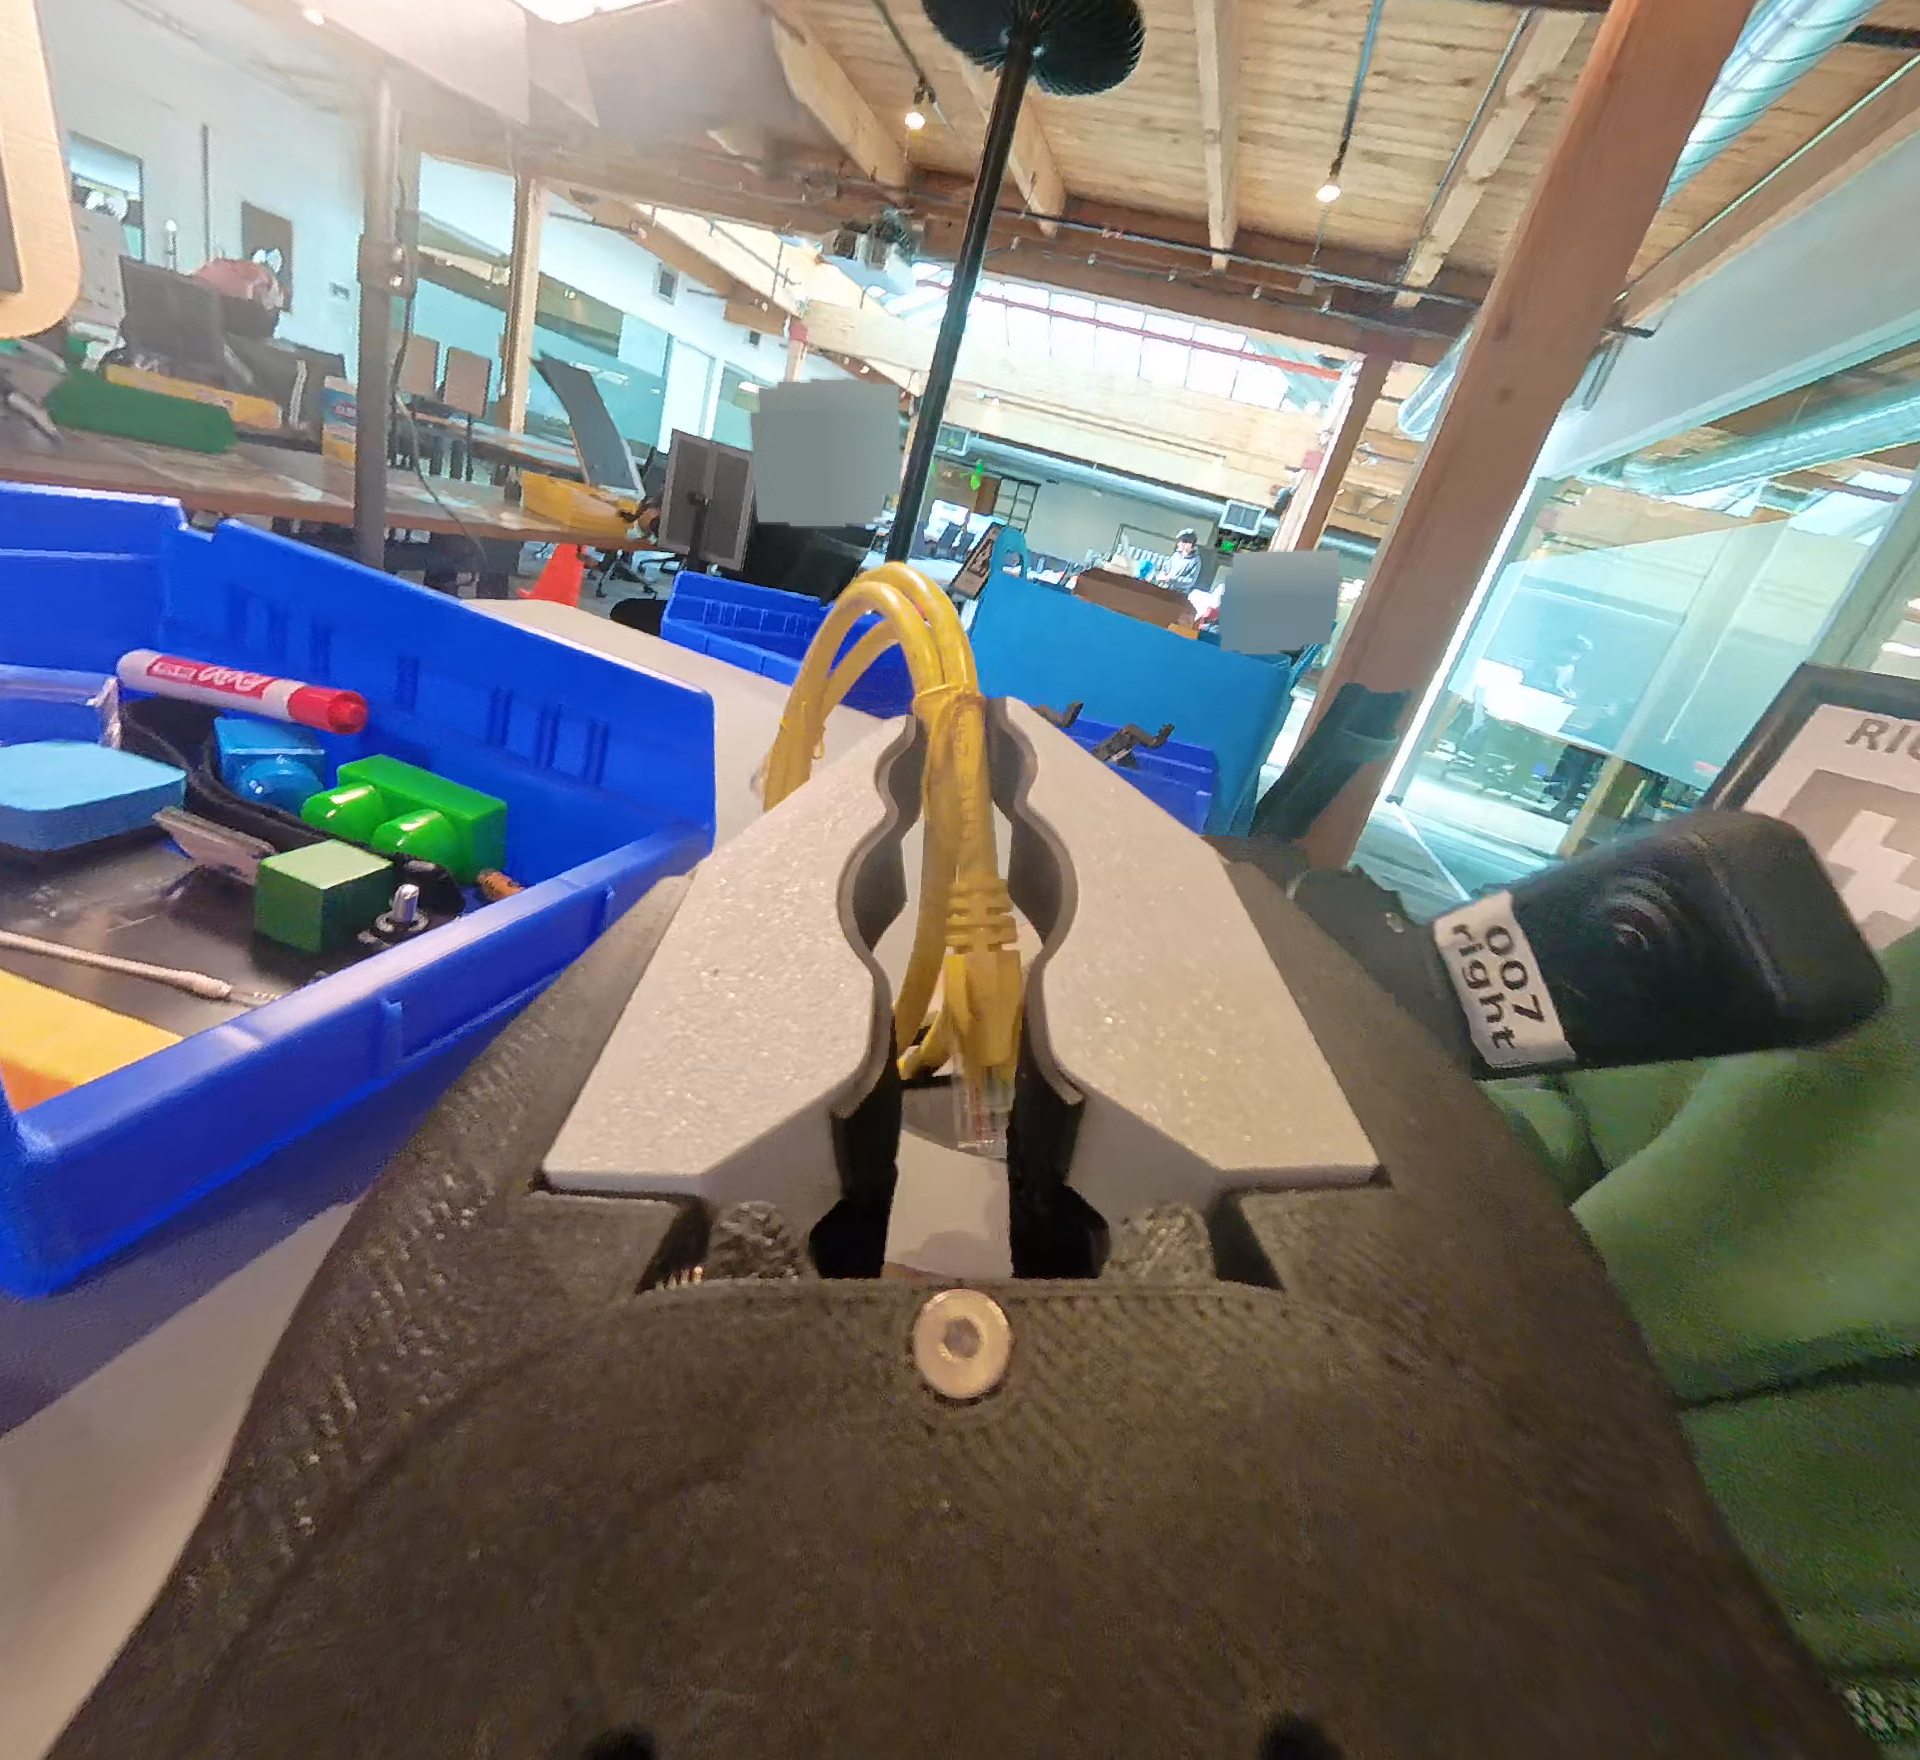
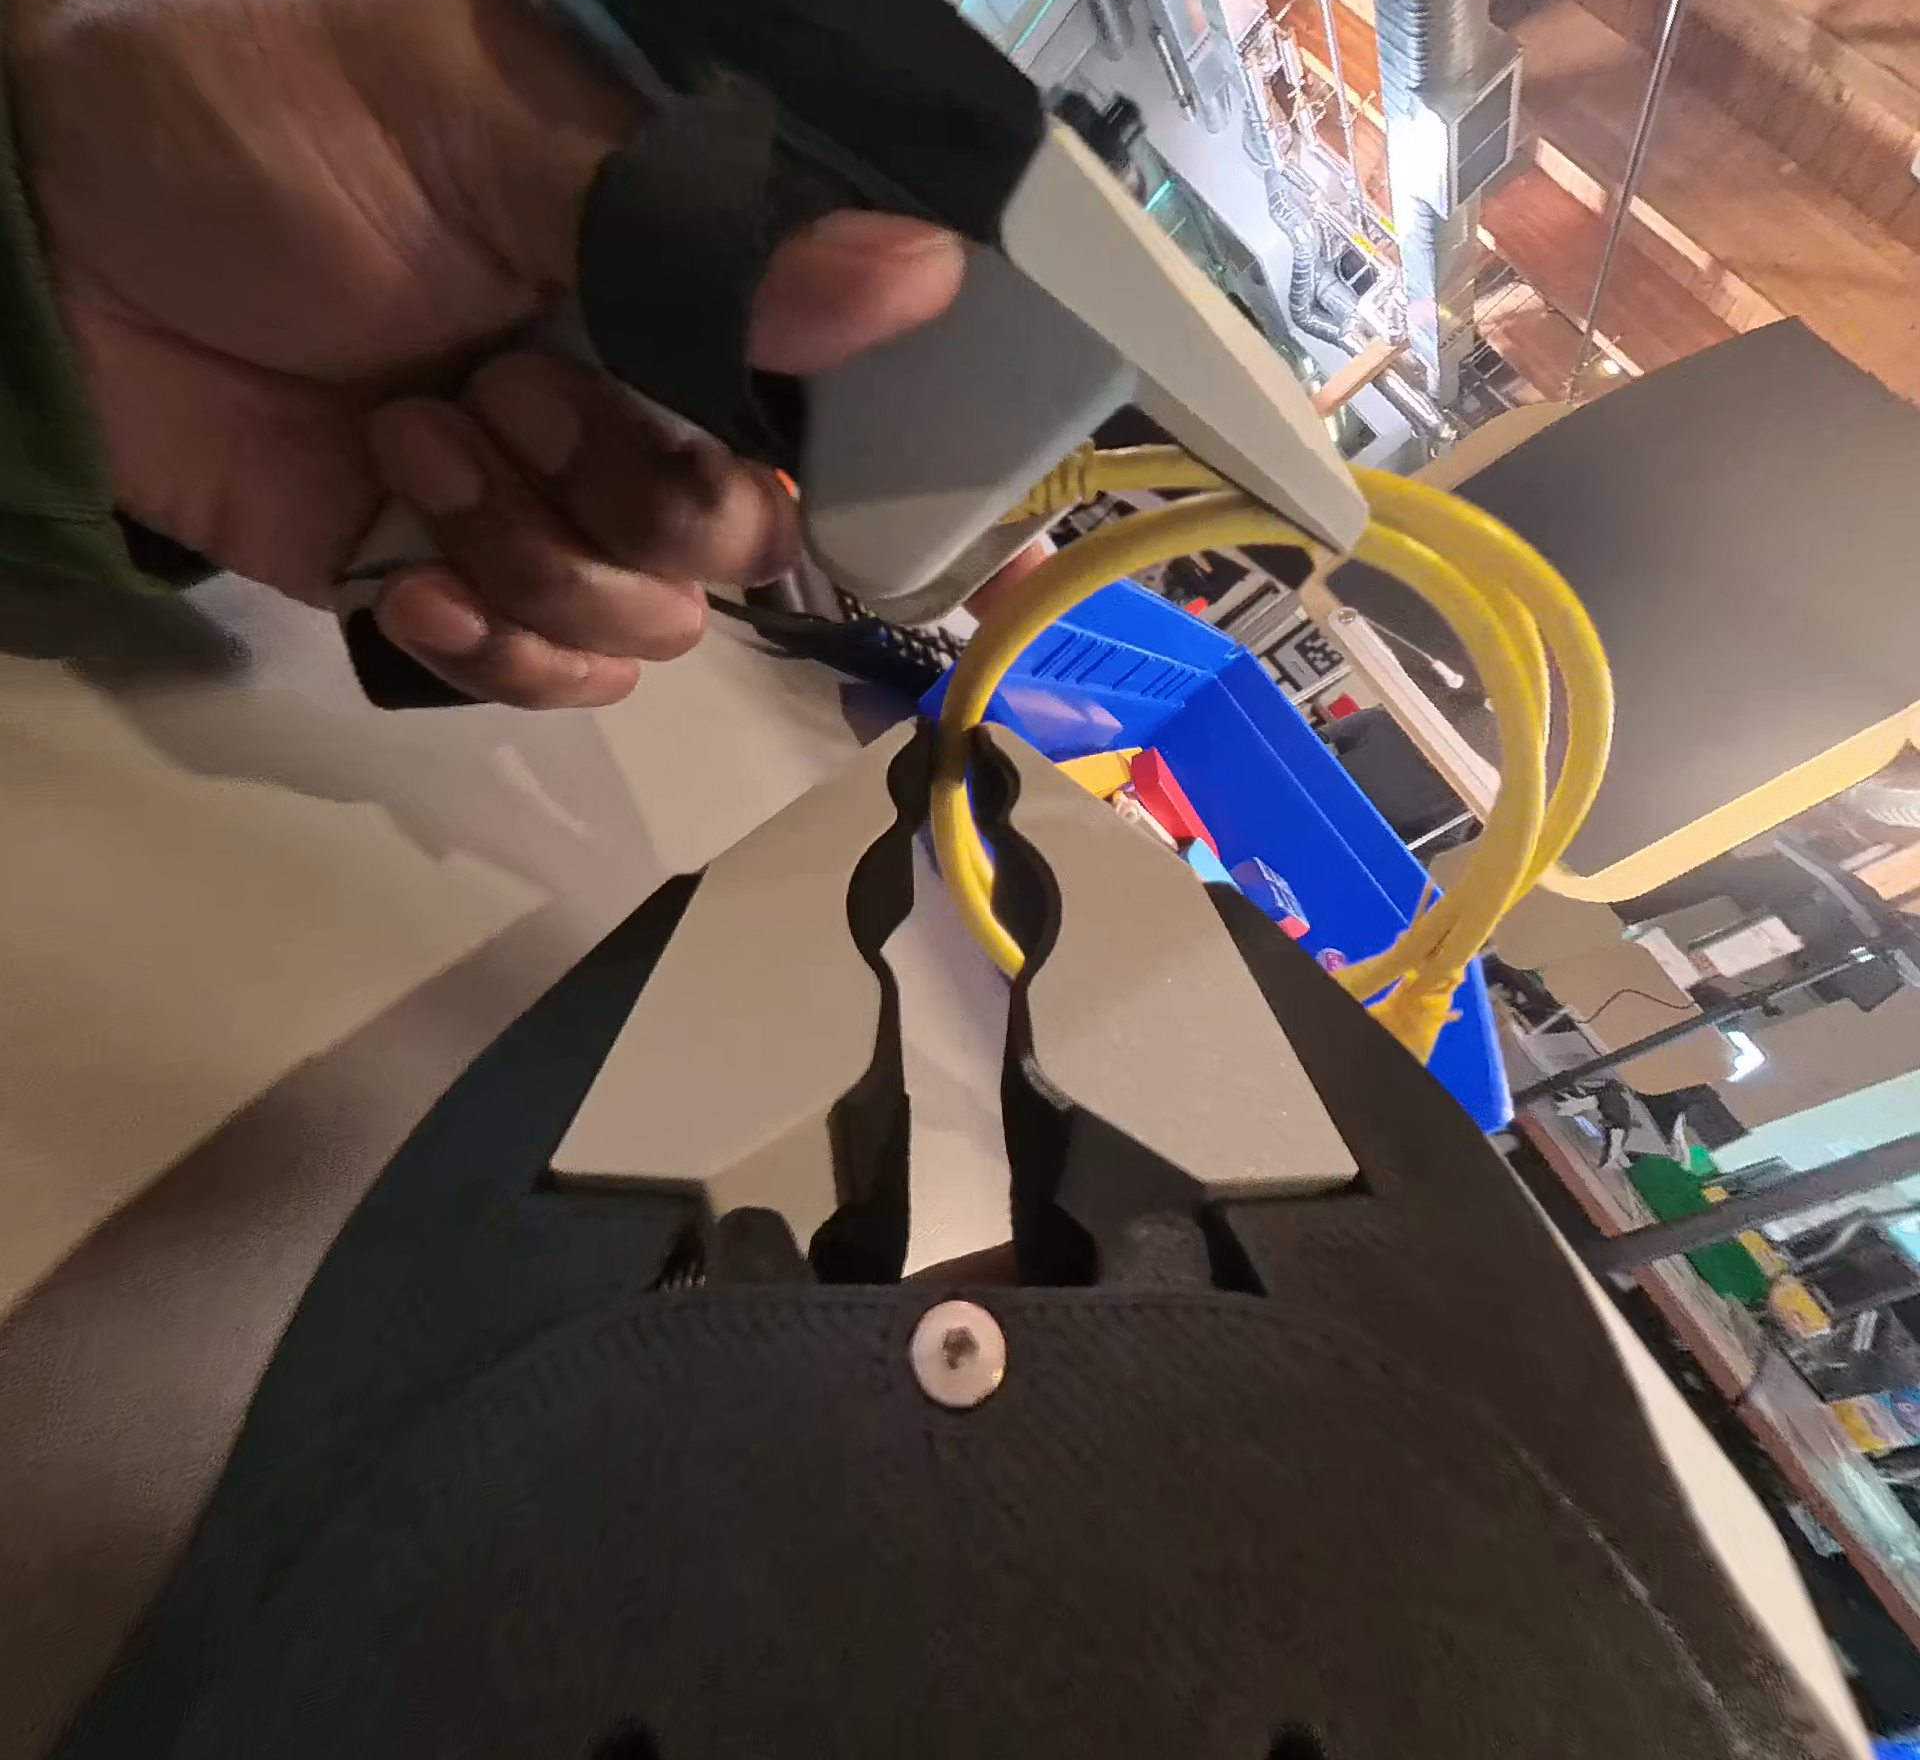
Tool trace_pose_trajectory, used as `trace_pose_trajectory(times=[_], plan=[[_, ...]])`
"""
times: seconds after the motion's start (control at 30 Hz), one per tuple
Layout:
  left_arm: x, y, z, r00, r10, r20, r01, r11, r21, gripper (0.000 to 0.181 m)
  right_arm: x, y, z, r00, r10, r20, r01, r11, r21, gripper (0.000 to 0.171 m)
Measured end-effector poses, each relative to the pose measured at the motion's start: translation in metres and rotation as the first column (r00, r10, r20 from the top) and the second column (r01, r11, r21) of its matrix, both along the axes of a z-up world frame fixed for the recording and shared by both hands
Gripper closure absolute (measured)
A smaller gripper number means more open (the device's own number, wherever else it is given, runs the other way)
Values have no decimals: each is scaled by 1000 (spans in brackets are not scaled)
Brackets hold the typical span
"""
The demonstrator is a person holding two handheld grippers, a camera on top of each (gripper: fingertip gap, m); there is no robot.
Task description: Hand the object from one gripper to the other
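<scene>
Left wrist view: the left gripper is clamped on a coiled yellow network cable, loops rising above its tips, beside a blue bin.

Right wrist view: the right gripper pinches the same cable at its tips, while the hand-held left gripper grips the coil above.

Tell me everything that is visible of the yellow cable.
The yellow cable is a thin network cable with a smooth plastic-looking jacket, coiled into a few loops and tied with a yellow tie. One clear plug with a ribbed yellow boot hangs down between the left gripper fingers, which are shut on it. The right gripper pinches another part of the loop. It hangs in the air, touching nothing else.
</scene>
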State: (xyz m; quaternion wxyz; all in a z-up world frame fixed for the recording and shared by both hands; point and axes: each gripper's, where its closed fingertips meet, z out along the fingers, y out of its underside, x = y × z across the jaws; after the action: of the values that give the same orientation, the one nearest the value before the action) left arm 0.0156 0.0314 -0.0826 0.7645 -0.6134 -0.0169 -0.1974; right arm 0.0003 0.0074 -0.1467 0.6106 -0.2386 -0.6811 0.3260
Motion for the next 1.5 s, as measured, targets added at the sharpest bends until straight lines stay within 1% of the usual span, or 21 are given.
trace_pose_trajectory(times=[0.27,0.43,0.53,0.7,0.8,0.87,1.03,1.17,1.27,1.37,1.43,1.5], plan=[[17,-10,12,994,-101,-34,103,992,70,148,9,0,20,996,79,-40,-86,979,-185,165],[16,-19,20,984,-175,21,172,979,113,140,15,-5,28,987,156,-44,-162,939,-302,165],[20,-26,23,969,-246,40,239,962,129,137,18,-3,35,978,204,-49,-206,890,-407,165],[16,-28,21,950,-295,100,282,952,121,139,25,0,46,953,293,-75,-282,766,-577,165],[17,-23,12,951,-291,101,286,956,65,140,27,0,50,938,336,-87,-312,707,-635,165],[21,-19,4,953,-293,78,293,956,14,141,28,-2,50,932,353,-85,-321,691,-648,165],[33,-14,-7,944,-327,47,329,942,-57,143,30,-8,48,920,385,-73,-339,690,-640,165],[37,-14,-11,939,-343,35,344,936,-74,152,30,-12,45,916,398,-59,-345,700,-626,165],[36,-15,-11,941,-338,22,339,939,-67,164,30,-14,44,914,403,-53,-346,705,-619,165],[36,-16,-11,943,-332,5,332,941,-65,166,30,-15,43,915,400,-53,-347,712,-611,163],[34,-15,-10,949,-316,-10,315,947,-62,174,29,-14,42,921,386,-49,-337,730,-595,160],[32,-14,-10,953,-304,-8,303,951,-64,175,28,-15,41,927,372,-47,-332,753,-568,155]])
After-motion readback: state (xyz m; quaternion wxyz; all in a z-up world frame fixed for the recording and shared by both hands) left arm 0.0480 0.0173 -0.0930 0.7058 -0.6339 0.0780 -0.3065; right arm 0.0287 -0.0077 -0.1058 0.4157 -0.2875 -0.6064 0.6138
